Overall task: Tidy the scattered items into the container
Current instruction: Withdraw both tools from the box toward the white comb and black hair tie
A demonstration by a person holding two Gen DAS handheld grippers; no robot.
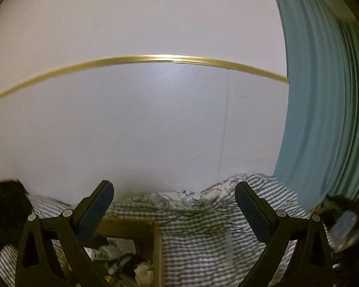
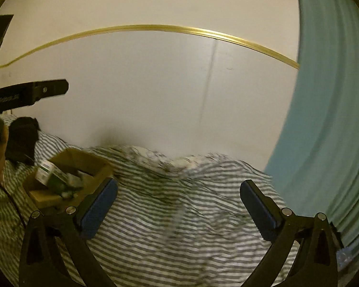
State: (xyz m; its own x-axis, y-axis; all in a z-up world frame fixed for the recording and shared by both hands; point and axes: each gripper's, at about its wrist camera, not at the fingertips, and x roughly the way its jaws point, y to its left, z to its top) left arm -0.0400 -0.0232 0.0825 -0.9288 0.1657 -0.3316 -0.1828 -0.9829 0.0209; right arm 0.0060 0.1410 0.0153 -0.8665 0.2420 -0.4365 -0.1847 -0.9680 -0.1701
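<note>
A cardboard box (image 1: 158,251) sits on the striped bedsheet (image 1: 203,227), low in the left wrist view, with several packets and crumpled bits inside. My left gripper (image 1: 174,187) is open and empty above the box's far right corner. In the right wrist view the box (image 2: 45,198) lies at the left, with a green and white carton (image 2: 45,170) tilted in it. My right gripper (image 2: 179,183) is open and empty over bare sheet to the right of the box. A black finger (image 2: 47,89) of the left gripper reaches in from the left edge.
A white wall (image 1: 155,119) with a gold strip (image 1: 160,57) rises behind the bed. A teal curtain (image 2: 328,119) hangs on the right. A dark bundle (image 2: 24,138) lies behind the box. A blurred bluish packet (image 1: 344,224) lies at the sheet's right edge.
</note>
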